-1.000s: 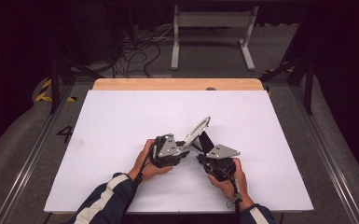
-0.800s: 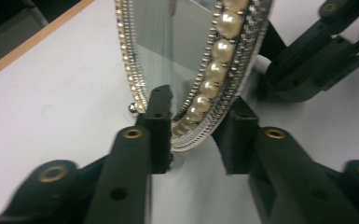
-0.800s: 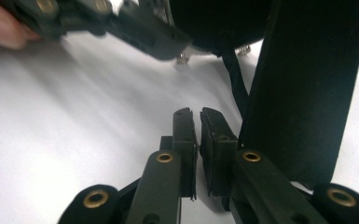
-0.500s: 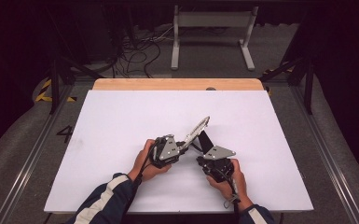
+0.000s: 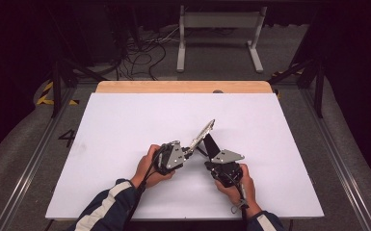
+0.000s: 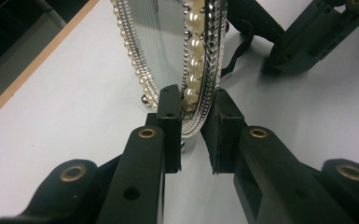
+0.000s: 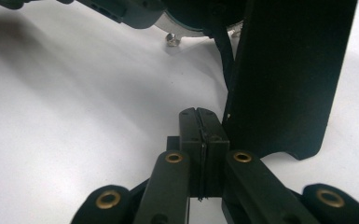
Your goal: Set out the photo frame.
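the jaws of the left gripper [image 6: 193, 135] have just been closing and are now pinching the pearl-edged rim of the picture frame [image 6: 186, 56], tilted up on the desk [image 5: 125, 125]. the right gripper [image 7: 200, 135], jaws shut, is sitting beside its black back stand [image 7: 289, 70]. grip the rim squarely, avoiding the glass.

Oval picture frame [image 5: 204, 134] standing tilted on the white table [image 5: 125, 120]

Silver rim set with a row of pearls around clear glass, black easel stand [image 7: 289, 70] propped behind it. It sits a little nearer the table's near edge than its far edge, about midway between the sides.
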